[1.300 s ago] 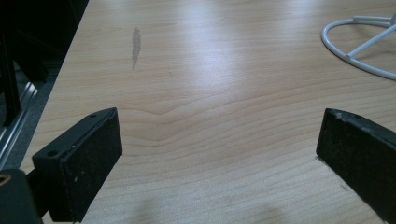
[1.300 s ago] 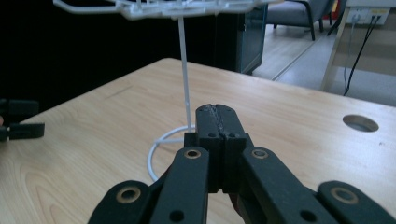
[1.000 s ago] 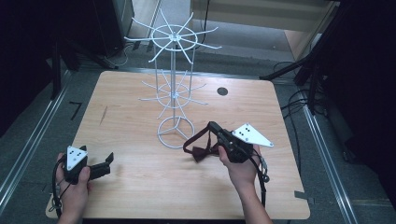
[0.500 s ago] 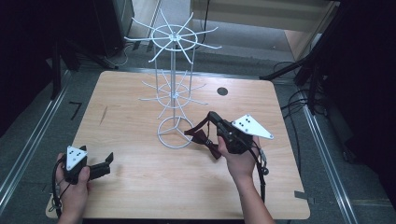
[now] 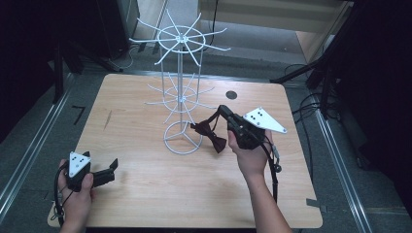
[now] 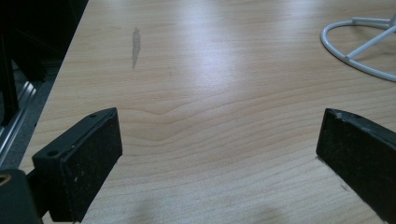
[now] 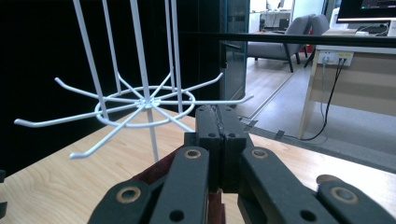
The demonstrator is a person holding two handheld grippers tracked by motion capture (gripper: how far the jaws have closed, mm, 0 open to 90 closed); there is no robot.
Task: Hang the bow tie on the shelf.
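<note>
Here right gripper [image 5: 221,110] pinches bow tie [image 5: 209,137]; left gripper [image 5: 112,169] gapes.

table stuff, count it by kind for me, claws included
White wire spinner rack with two tiers of hooks: 1
Dark red fabric bow tie, held by the right claw: 1
Black two-jaw claws: 2, the left claw open above the light wooden table, the right claw shut
Total: 4

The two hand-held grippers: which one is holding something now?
The right hand-held gripper, beside the white wire rack: its jaws are closed on a dark red bow tie. The left hand-held gripper is open, holding nothing.
</note>
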